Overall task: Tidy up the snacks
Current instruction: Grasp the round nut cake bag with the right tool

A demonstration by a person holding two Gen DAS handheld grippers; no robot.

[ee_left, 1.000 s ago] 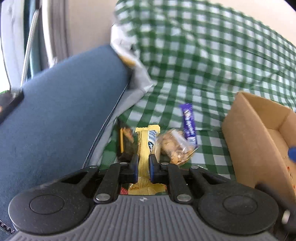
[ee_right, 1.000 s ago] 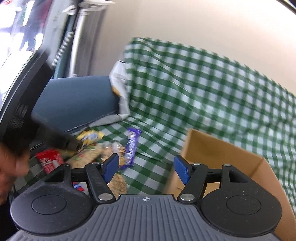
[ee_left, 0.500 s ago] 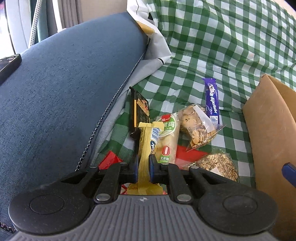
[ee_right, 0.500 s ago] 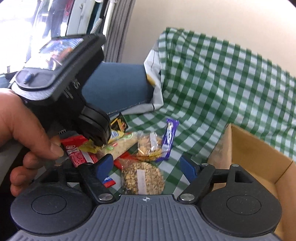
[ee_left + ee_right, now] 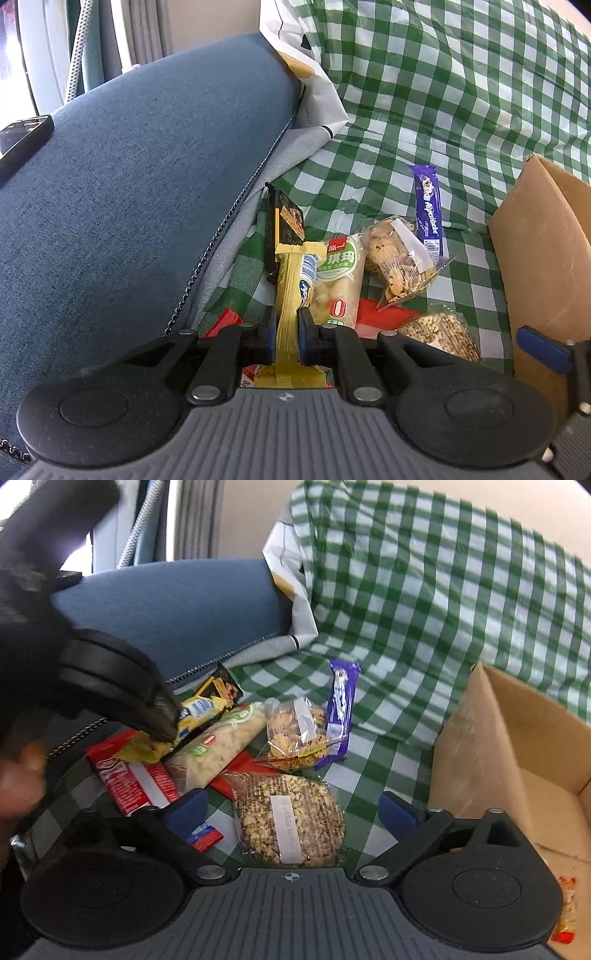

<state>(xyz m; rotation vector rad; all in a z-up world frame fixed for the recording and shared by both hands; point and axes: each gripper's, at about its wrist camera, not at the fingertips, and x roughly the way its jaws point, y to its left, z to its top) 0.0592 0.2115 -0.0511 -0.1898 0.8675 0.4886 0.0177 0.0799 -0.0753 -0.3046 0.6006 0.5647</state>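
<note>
Hand [image 5: 18, 771] blurred, cut by left edge; cardboard box [image 5: 517, 746] cut by right edge; checked cloth [image 5: 443, 590] motion-smeared.

Snacks lay in a loose pile on the checked cloth, all left of the cardboard box [image 5: 480, 738]. Yellow bar [image 5: 291, 288] was pinched on edge, lifted above the pile. Pale puffed-snack pack with green label [image 5: 338, 280] lay flat just beside it. Clear cookie bag [image 5: 399, 258] sat nearer the box, touching the purple bar [image 5: 428, 206], which lay lengthwise on the cloth. Clear bag of nut brittle with a white label [image 5: 291, 819] lay flat, closest to the box's near corner. Red wafer bar [image 5: 133, 782] lay farthest from the box. Black pack [image 5: 284, 225] leaned on edge at the far left.
</note>
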